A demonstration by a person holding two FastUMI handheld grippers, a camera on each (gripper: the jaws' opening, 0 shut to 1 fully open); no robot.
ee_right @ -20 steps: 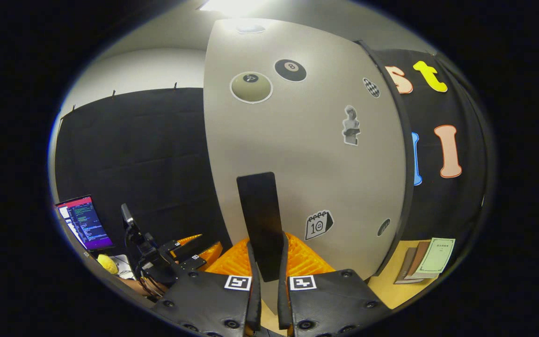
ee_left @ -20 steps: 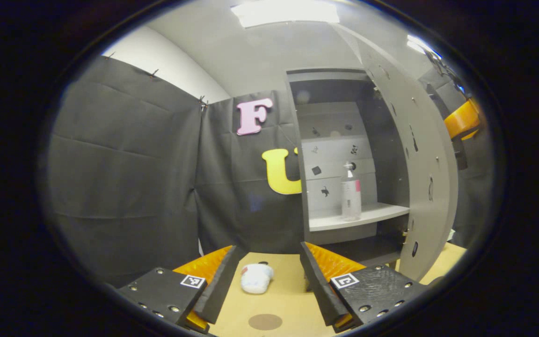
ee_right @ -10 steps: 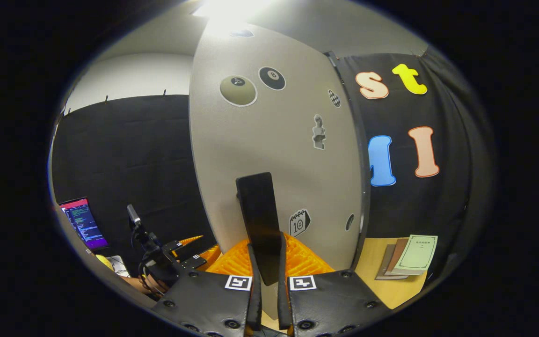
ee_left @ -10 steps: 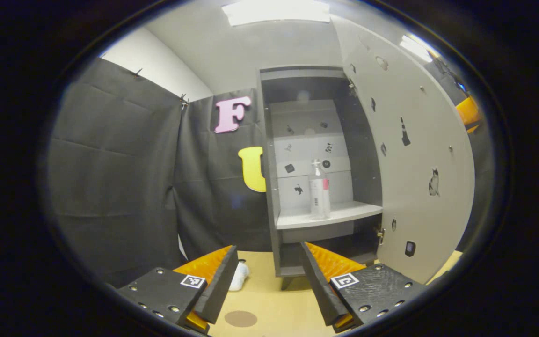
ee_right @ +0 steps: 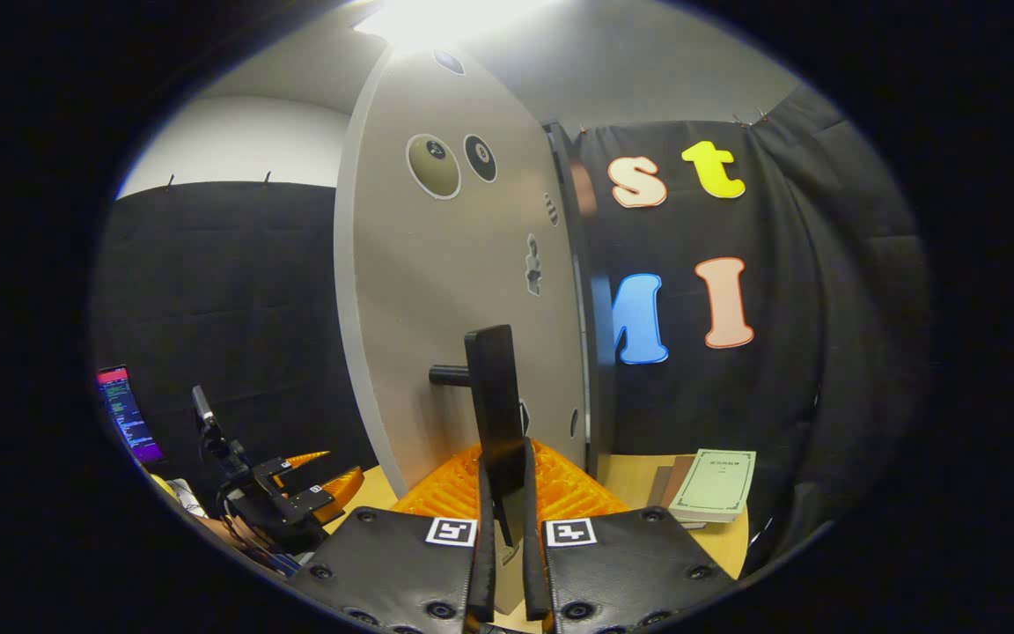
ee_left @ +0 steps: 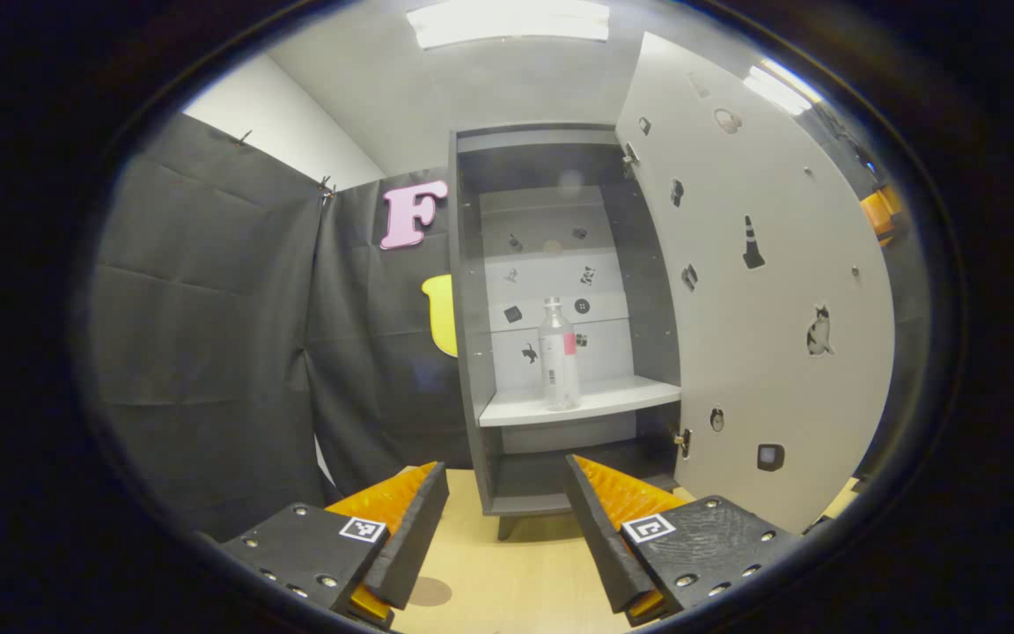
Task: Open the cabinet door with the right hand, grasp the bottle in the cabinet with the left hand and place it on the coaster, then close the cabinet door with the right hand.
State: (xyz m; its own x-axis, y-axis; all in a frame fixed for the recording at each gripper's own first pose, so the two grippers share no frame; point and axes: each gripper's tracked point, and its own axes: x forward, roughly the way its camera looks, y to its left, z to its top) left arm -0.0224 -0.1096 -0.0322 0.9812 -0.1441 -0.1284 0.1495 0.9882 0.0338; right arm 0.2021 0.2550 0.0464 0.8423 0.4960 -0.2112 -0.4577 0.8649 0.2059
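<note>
The grey cabinet stands open, its door swung out to the right in the left gripper view. A clear bottle with a pink label stands upright on the middle shelf. My left gripper hangs open in front of the cabinet, well short of the bottle. A brown round coaster lies on the table beside its left finger. In the right gripper view, my right gripper is shut on the door's black handle; the door shows nearly edge-on.
The wooden table carries the cabinet. A few booklets lie on the table to the right of the door. The left gripper and a hand show at lower left, with a monitor behind.
The right gripper has pulled the door farther open. The left gripper view has turned towards the cabinet, so the bottle now sits near its centre; a white object on the table has left view.
</note>
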